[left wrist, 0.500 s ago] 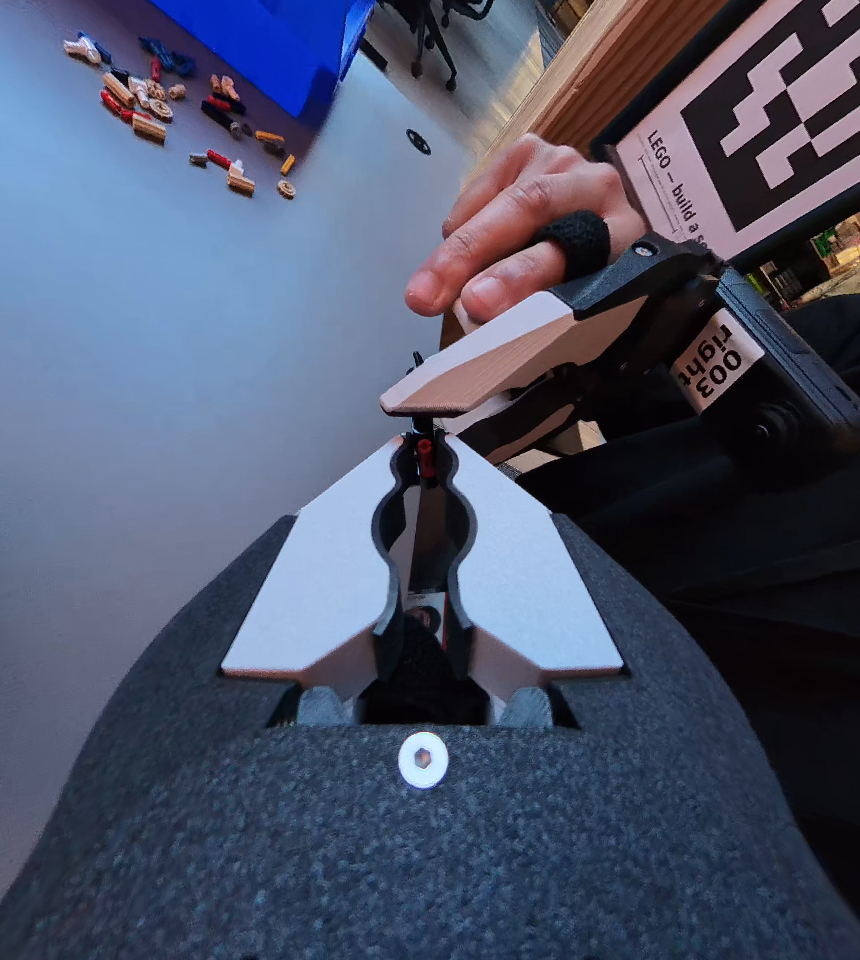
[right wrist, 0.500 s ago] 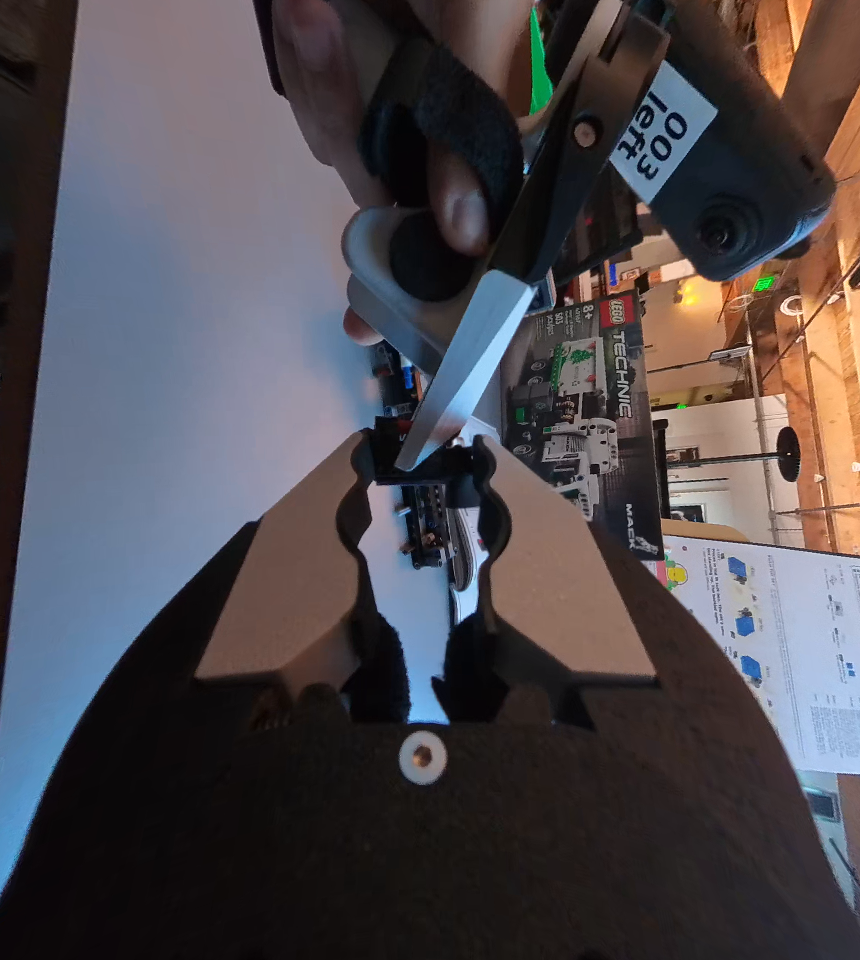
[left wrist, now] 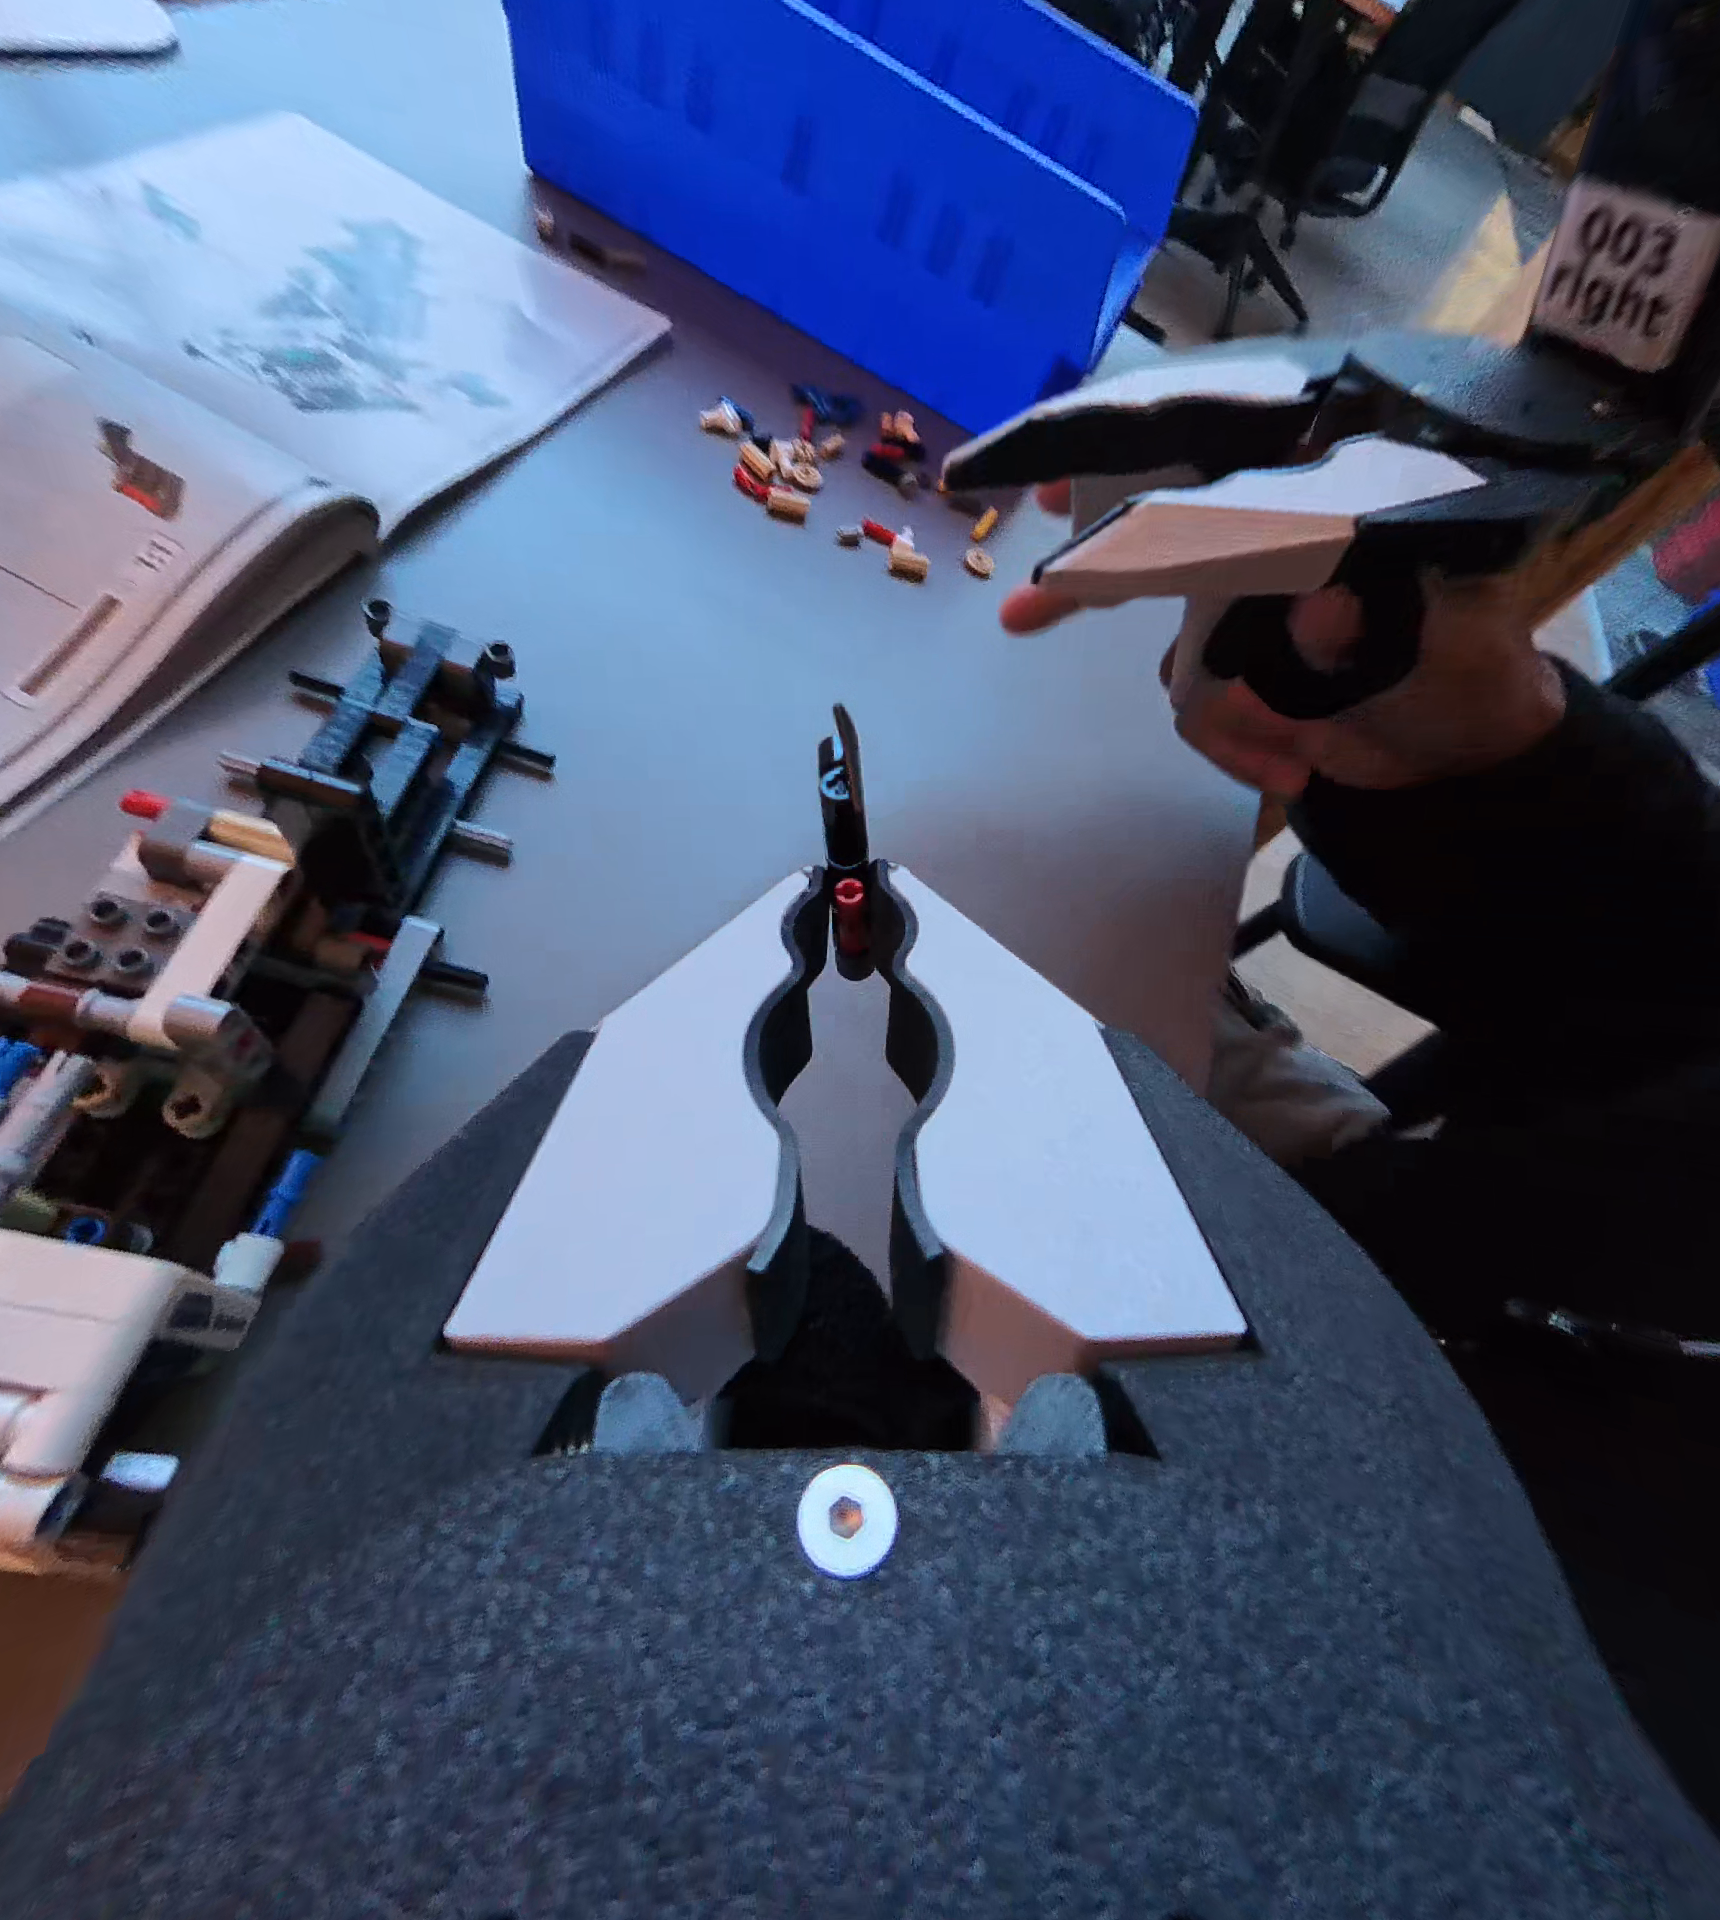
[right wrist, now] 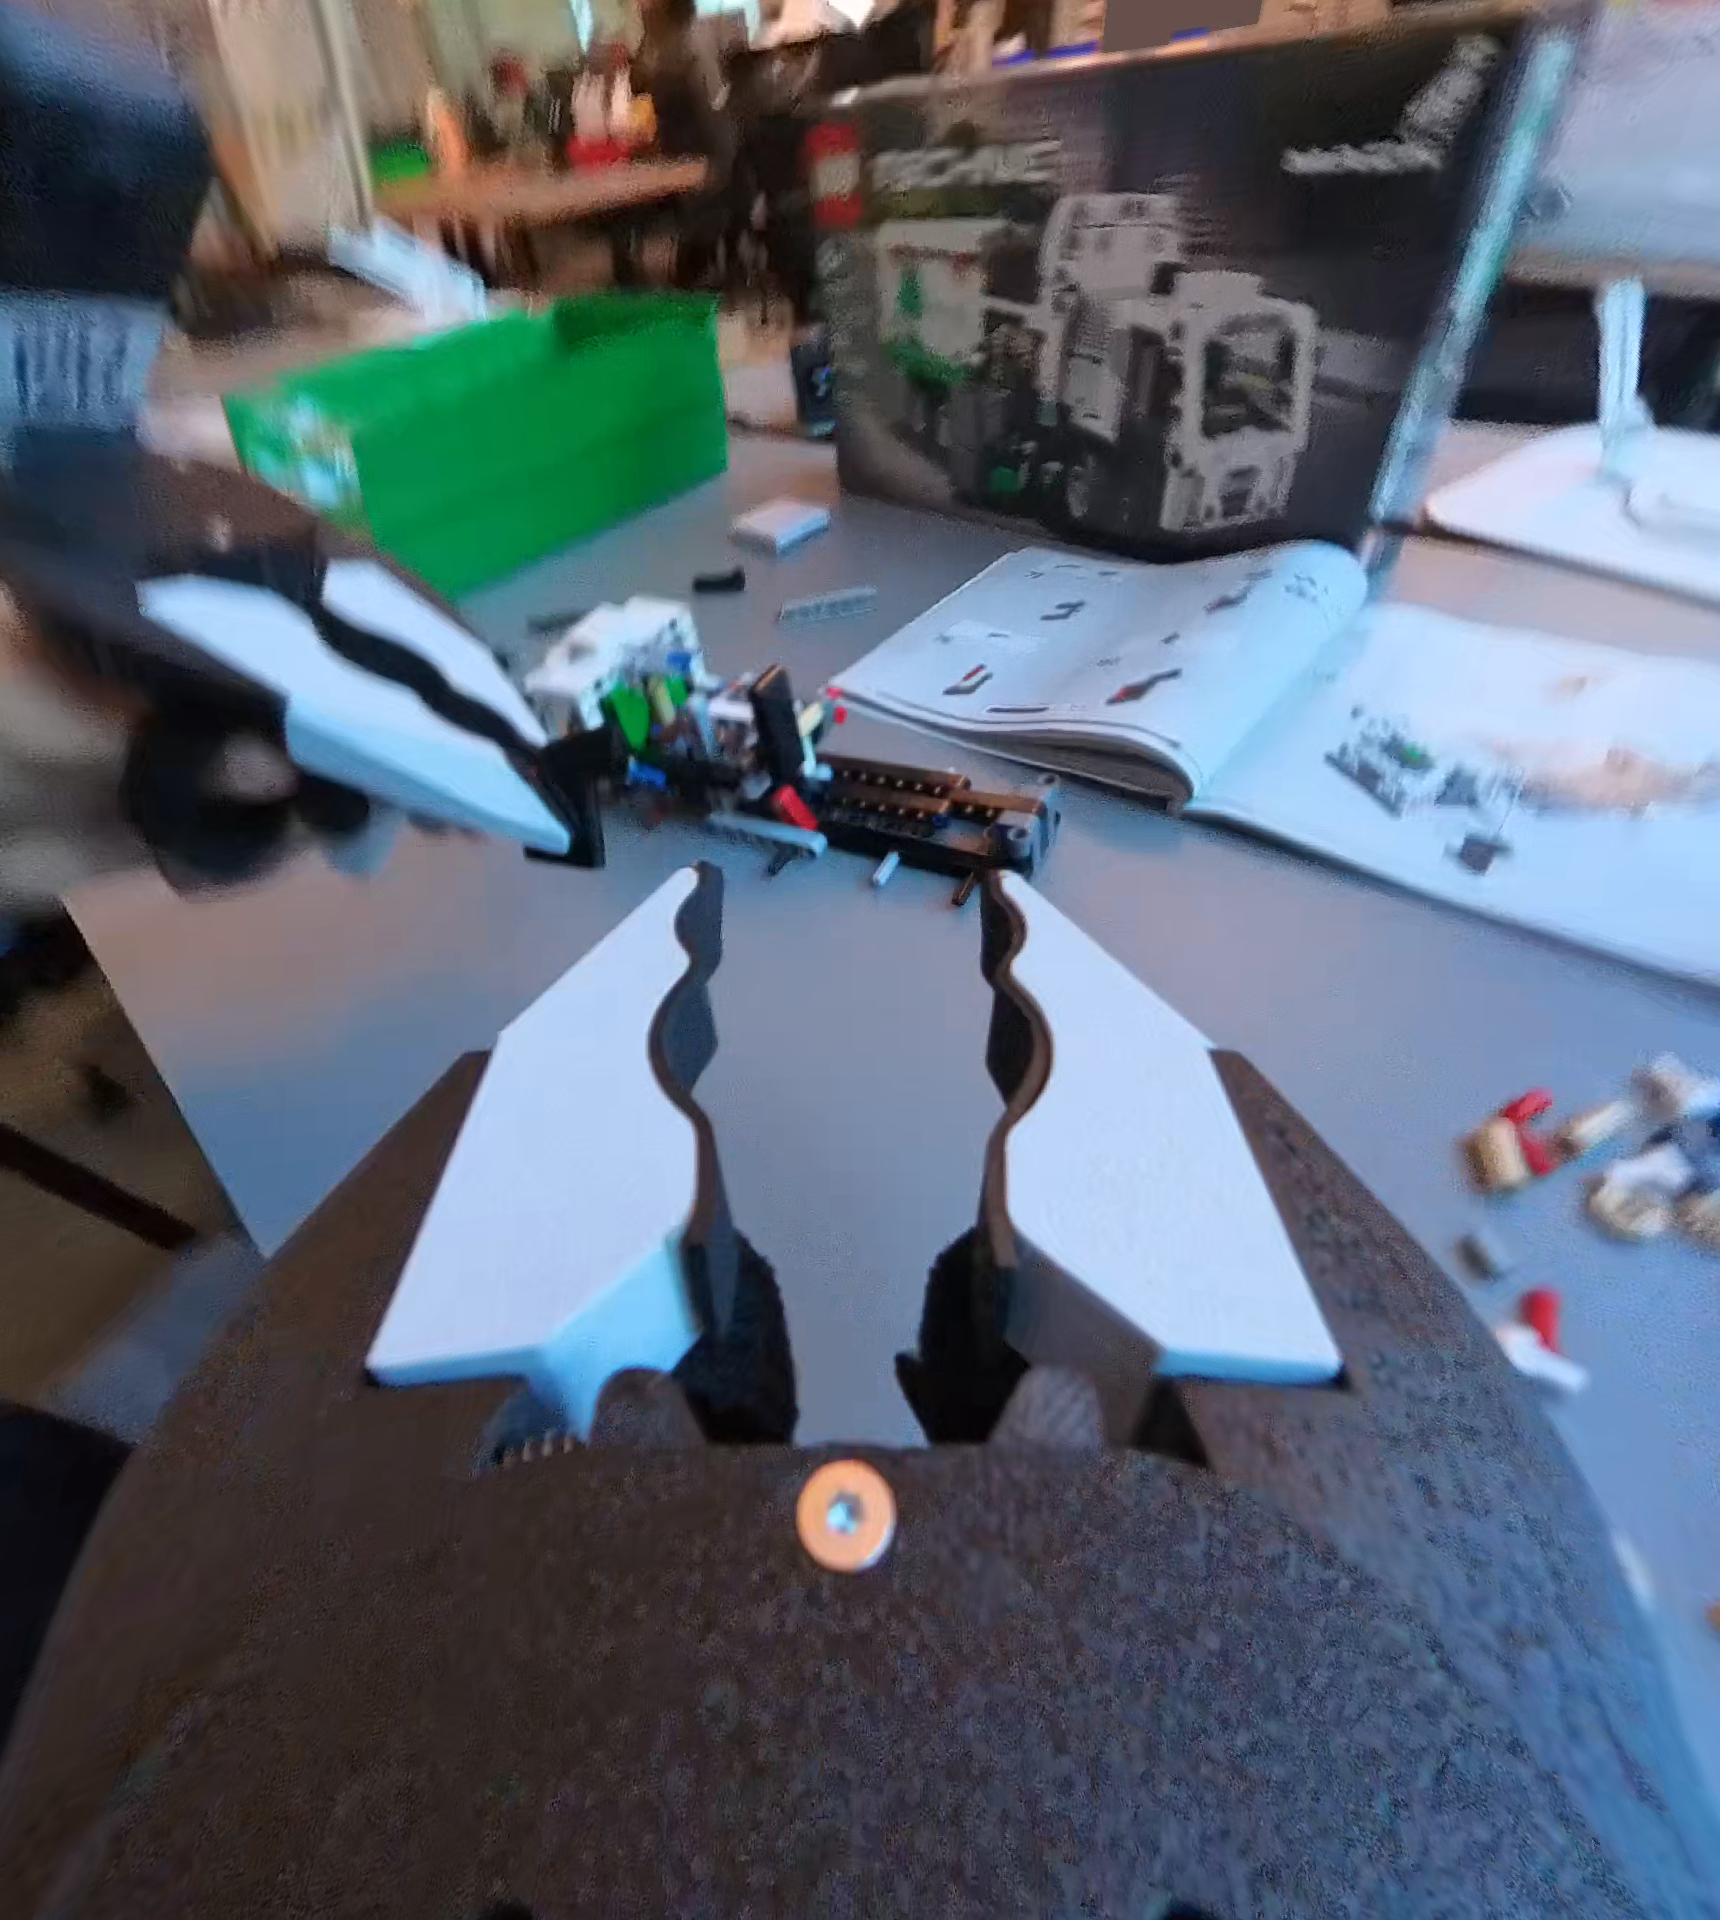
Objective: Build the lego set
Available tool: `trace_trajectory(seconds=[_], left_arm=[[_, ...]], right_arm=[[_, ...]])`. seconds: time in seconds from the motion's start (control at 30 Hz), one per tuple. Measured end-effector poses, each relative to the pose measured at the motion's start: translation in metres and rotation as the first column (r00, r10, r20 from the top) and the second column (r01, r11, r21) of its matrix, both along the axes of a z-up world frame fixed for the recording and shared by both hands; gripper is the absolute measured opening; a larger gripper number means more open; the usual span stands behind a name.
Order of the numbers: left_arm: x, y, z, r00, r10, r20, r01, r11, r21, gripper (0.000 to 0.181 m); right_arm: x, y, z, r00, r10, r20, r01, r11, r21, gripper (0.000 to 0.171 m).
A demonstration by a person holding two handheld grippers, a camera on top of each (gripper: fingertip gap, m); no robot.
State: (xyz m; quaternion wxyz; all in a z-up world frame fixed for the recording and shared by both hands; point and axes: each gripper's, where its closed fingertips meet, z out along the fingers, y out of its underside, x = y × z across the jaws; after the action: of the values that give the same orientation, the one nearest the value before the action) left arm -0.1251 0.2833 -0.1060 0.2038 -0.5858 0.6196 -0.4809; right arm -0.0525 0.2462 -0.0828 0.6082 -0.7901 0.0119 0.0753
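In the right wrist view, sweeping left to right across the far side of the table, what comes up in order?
Left gripper → green box → half-built model → open instruction booklet → loose small parts.

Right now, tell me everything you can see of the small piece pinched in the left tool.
The piece is a slim black plastic part with a red pin at its base. It stands roughly upright, sticking out past the tips of the left tool, which is shut on it. Only the tool touches it; it hangs above the grey table. Finer detail is unclear.
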Motion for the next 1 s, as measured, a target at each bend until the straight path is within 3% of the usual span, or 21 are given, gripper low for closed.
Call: trace_trajectory(seconds=[0.03,0.1,0.27,0.4,0.6,1.0], left_arm=[[0.005,0.0,0.0,1.0,0.014,0.021,-0.014,1.0,0.005,0.006],[0.017,-0.001,-0.001,0.999,0.027,0.042,-0.027,1.0,-0.008,0.006],[0.052,0.001,-0.006,0.996,0.087,0.021,-0.085,0.994,-0.067,0.006],[0.078,0.006,-0.012,0.994,0.112,0.006,-0.112,0.994,-0.017,0.007],[0.107,-0.008,-0.028,0.997,0.069,-0.028,-0.071,0.996,-0.059,0.006],[0.11,-0.007,-0.049,0.997,0.038,-0.073,-0.032,0.996,0.083,0.007]], right_arm=[[0.007,0.0,0.0,0.995,-0.027,-0.092,0.03,0.999,0.029,0.045],[0.02,0.001,0.001,0.988,-0.065,-0.139,0.079,0.992,0.097,0.037],[0.054,0.018,-0.019,0.992,-0.104,-0.068,0.103,0.994,-0.022,0.031],[0.077,0.037,-0.028,0.996,-0.075,0.053,0.078,0.995,-0.056,0.026],[0.088,0.037,-0.031,0.995,-0.09,-0.047,0.09,0.996,-0.01,0.027],[0.09,0.036,-0.034,0.991,-0.074,-0.114,0.072,0.997,-0.029,0.026]])
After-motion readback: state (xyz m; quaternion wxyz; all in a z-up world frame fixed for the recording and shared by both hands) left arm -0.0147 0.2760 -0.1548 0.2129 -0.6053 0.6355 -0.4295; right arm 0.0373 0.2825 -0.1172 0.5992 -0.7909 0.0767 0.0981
